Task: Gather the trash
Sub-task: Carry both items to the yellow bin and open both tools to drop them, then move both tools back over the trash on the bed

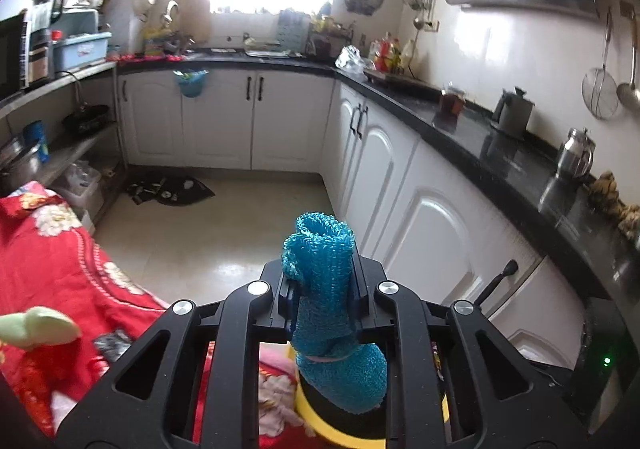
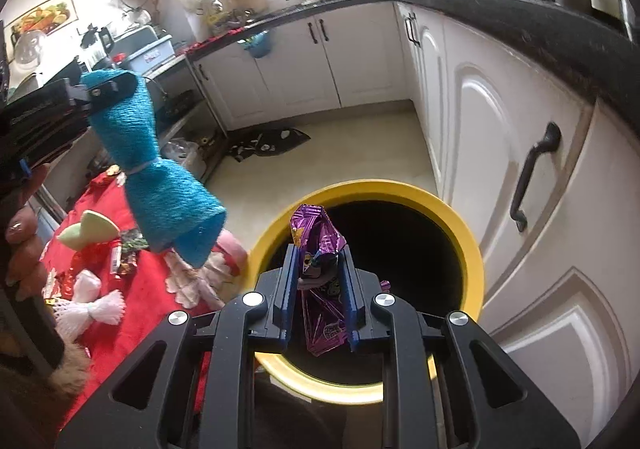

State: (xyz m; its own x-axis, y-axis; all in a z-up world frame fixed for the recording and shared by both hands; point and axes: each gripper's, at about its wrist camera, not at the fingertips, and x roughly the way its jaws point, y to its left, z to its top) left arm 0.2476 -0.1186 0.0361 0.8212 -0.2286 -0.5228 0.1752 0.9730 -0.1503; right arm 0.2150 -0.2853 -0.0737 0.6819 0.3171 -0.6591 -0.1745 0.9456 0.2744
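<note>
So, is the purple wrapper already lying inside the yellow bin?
No, the purple wrapper is clamped between the right gripper fingers, held above the dark opening of the yellow bin.

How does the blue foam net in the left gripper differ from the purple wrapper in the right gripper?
The blue foam net is matte and knitted-looking; the purple wrapper is shiny crinkled foil with print. The net looks larger and is pinched at its middle like a bow, while the wrapper is a narrow strip. The wrapper hangs over the yellow bin; the net hangs beside it, over the red cloth. Both are clamped, in the left gripper and right gripper.
</note>
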